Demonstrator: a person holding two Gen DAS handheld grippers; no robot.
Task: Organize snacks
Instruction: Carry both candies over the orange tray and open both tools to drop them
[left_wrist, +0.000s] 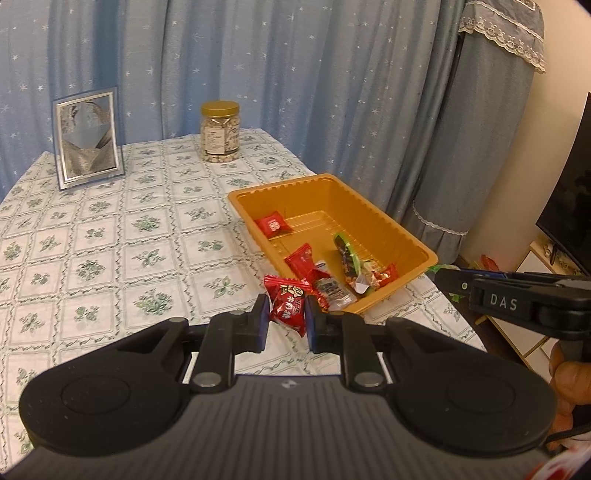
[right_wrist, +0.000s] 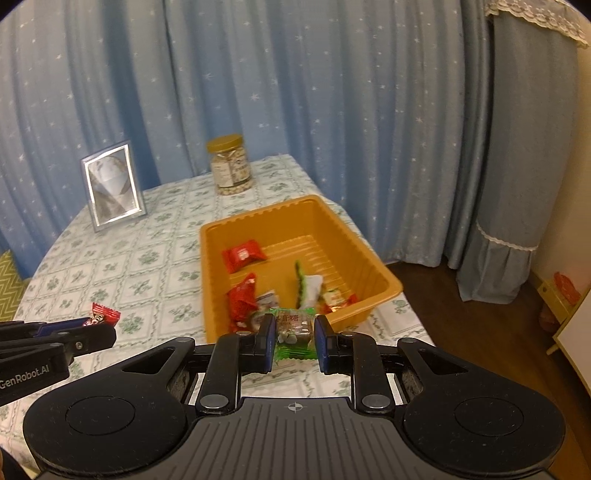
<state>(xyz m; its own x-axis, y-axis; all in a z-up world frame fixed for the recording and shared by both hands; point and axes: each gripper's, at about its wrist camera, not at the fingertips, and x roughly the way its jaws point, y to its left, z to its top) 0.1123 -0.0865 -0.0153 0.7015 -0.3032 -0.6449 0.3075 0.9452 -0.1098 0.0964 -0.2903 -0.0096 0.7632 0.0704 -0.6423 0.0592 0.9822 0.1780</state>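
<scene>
An orange plastic tray sits on the table's right side and holds several wrapped snacks, among them a red packet. My left gripper is shut on a red candy packet, held just in front of the tray's near left corner; that packet also shows in the right wrist view. My right gripper is shut on a green-wrapped snack, held above the tray's near rim. The right gripper's body shows in the left wrist view.
A jar of nuts with a gold lid and a silver picture frame stand at the back of the table, which has a floral cloth. Blue curtains hang behind. The table's right edge drops to the floor.
</scene>
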